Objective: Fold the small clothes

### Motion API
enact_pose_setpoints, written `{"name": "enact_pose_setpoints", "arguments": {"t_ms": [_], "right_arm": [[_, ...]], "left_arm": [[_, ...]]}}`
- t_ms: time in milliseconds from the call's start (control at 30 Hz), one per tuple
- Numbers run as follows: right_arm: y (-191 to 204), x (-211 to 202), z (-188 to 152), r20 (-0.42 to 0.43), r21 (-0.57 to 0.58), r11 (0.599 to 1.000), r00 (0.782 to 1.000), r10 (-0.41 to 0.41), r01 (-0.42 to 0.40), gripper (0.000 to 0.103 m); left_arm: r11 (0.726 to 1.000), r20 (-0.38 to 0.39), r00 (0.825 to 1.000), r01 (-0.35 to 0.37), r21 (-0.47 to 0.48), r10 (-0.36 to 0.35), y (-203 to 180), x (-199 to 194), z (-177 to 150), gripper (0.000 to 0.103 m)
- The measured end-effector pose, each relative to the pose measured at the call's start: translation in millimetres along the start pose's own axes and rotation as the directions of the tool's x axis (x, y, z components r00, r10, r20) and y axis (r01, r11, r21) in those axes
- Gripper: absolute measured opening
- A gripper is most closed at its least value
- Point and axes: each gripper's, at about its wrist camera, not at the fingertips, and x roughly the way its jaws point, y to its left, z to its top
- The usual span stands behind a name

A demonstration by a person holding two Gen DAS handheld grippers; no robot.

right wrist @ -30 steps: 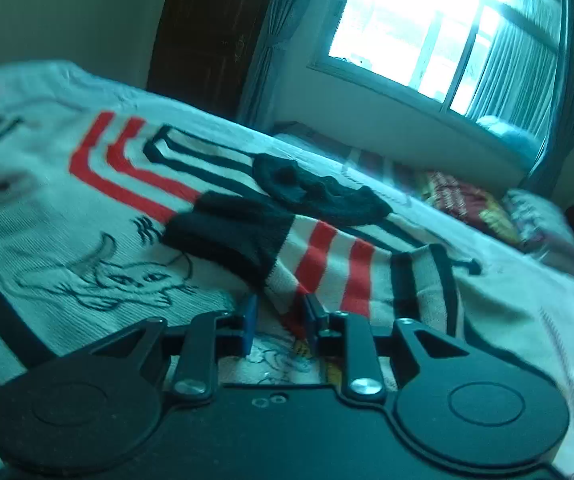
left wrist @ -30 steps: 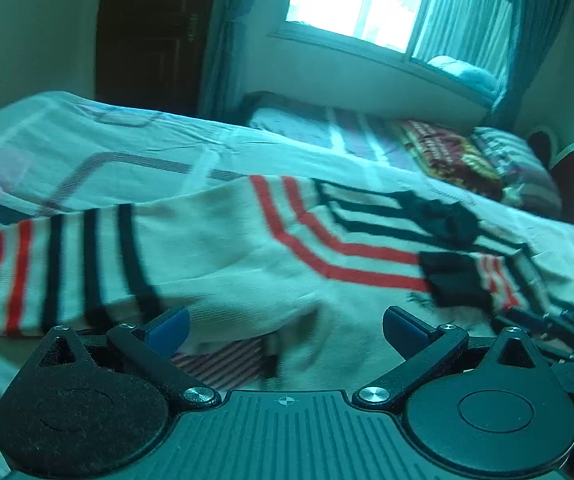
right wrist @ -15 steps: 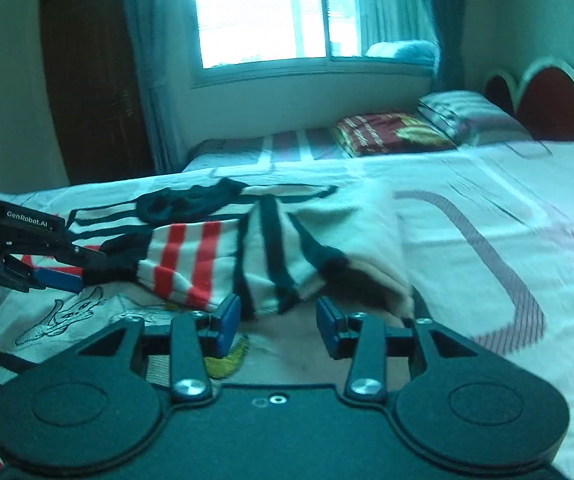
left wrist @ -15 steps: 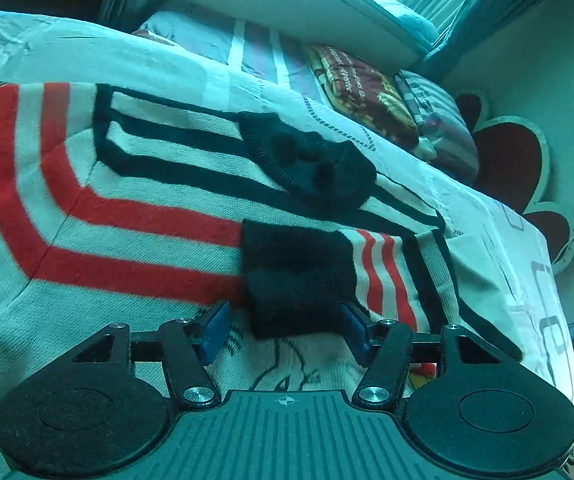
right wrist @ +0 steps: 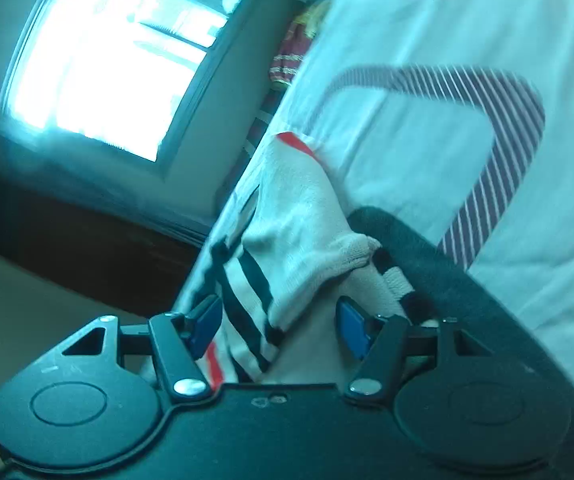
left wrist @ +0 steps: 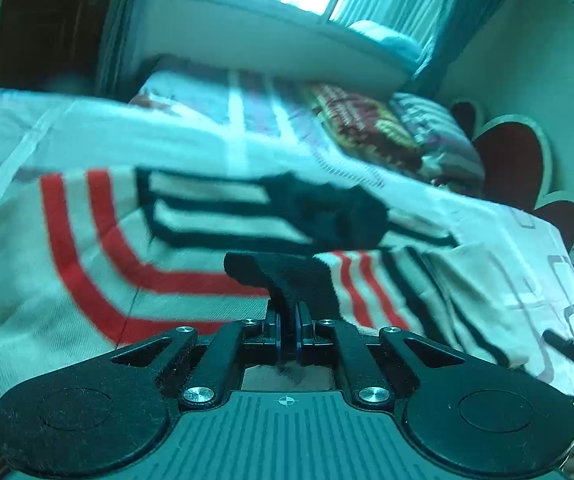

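Bedroom, patterned bedsheet point(left wrist: 191, 136): striped sweater point(left wrist: 87, 240) spread flat. Left gripper point(left wrist: 287, 330) pinched shut on black sleeve cuff point(left wrist: 283, 276) at 12 o'clock; right gripper point(right wrist: 279, 322), jaws just opening, straddles sweater edge unclamped. Step: sleeve fold; next, carry cuff across body.

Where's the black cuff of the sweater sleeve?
In the left wrist view, the black cuff sits low at centre, pinched in the left gripper, just below the sweater's black collar.

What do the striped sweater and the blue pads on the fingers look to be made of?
Sweater: knitted yarn, likely wool or acrylic; fine ribbed stitch rows and a rolled edge show, matte. Blue pads: probably rubber or soft plastic; smooth, slight sheen. The look leaves the exact material open.
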Motion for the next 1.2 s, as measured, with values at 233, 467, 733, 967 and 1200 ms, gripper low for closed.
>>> {"name": "enact_pose_setpoints", "arguments": {"t_ms": [233,467,733,967,1200], "right_arm": [[0,14,13,0.002,0.015,0.998,0.998,-0.067,0.067,0.009],[11,14,4,0.018,-0.185,0.964,0.981,-0.191,0.191,0.007],[9,6,8,0.014,-0.211,0.963,0.986,-0.167,0.166,0.007],[12,-6,16,-0.063,-0.239,0.962,0.986,-0.154,0.135,0.027],[53,14,52,0.050,-0.485,0.859,0.986,-0.159,0.163,0.048]], "left_arm": [[1.000,0.020,1.000,-0.006,-0.018,0.006,5,2,-8,0.006],[0.999,0.030,0.998,-0.054,-0.008,0.054,8,5,-33,0.006],[0.998,0.080,0.995,-0.061,0.011,0.060,1,-16,-36,0.006],[0.987,0.088,0.984,-0.155,-0.035,0.157,18,-33,-48,0.045],[0.966,0.137,0.974,-0.201,0.164,0.180,0,-16,-17,0.058]]}}
